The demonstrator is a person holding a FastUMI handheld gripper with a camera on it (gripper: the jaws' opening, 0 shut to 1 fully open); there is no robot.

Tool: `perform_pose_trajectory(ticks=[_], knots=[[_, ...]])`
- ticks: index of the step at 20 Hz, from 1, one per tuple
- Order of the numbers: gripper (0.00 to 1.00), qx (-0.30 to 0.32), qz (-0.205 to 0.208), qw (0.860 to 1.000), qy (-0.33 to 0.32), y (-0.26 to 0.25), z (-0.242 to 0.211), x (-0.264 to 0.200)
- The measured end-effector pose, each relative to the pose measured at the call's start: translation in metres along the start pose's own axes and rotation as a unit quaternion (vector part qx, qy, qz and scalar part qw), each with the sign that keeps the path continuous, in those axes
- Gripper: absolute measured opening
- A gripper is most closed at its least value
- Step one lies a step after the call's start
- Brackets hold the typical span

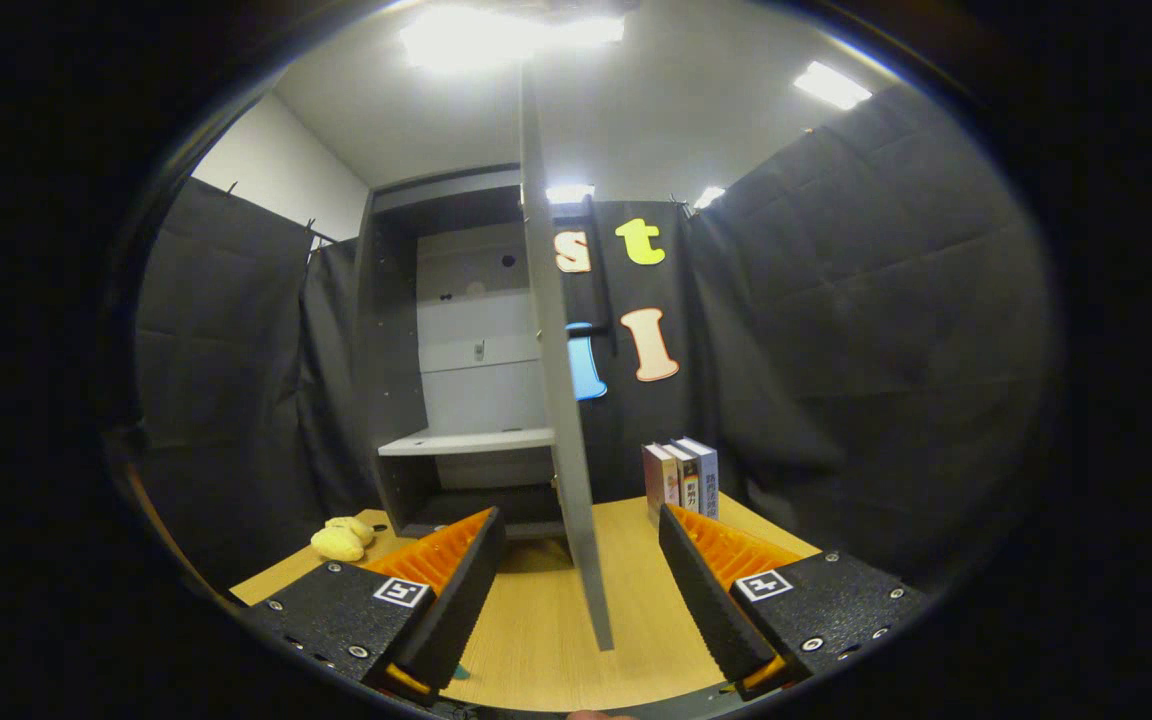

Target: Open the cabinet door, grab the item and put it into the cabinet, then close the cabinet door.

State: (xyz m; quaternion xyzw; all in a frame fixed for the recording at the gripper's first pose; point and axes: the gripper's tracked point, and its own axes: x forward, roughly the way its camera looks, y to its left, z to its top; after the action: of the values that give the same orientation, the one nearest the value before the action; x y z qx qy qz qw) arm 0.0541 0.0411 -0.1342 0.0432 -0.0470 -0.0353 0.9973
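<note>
Grey board makes up the cabinet [406, 380], which stands at the back of the wooden worktop [536, 640], and its door [561, 400] is seen swung out towards the camera, edge-on, so that the inside with one pale shelf [466, 440] is exposed. The door edge is seen in the gap between the two fingers of the tongs [581, 590], but it is not touched by either finger; the tongs are spread wide and nothing is held in them. The opening step is judged to be finished or almost finished, and the item is still to be taken. A soft yellow toy [341, 540] is lying on the worktop just beside the cabinet base, on the left of the fingers, and it is probably the item meant, although three books [681, 478] are also standing upright on the right of the door. For the next step to be done well, the tongs should be drawn clear of the door without knocking it, then brought low over the toy with the fingers kept apart, and closed on its middle, because a soft body can slip.
</note>
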Motion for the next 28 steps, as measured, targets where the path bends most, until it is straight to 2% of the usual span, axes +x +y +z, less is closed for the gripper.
perform_pose_trajectory(ticks=[4,7,13,18,24,25,27,28], knots=[[0.95,-0.030,0.029,0.999,0.018,0.078,-0.084,-0.006],[0.96,-0.024,0.054,0.998,0.035,0.118,-0.136,0.011],[0.95,-0.029,0.063,0.993,0.090,0.148,-0.226,0.036],[0.96,-0.029,0.064,0.992,0.101,0.155,-0.250,0.044],[0.95,-0.040,0.049,0.986,0.156,0.163,-0.317,0.052],[0.95,-0.045,0.057,0.983,0.169,0.166,-0.325,0.052],[0.79,-0.045,0.087,0.979,0.177,0.176,-0.330,0.051],[0.62,-0.050,0.095,0.977,0.182,0.179,-0.325,0.047]])
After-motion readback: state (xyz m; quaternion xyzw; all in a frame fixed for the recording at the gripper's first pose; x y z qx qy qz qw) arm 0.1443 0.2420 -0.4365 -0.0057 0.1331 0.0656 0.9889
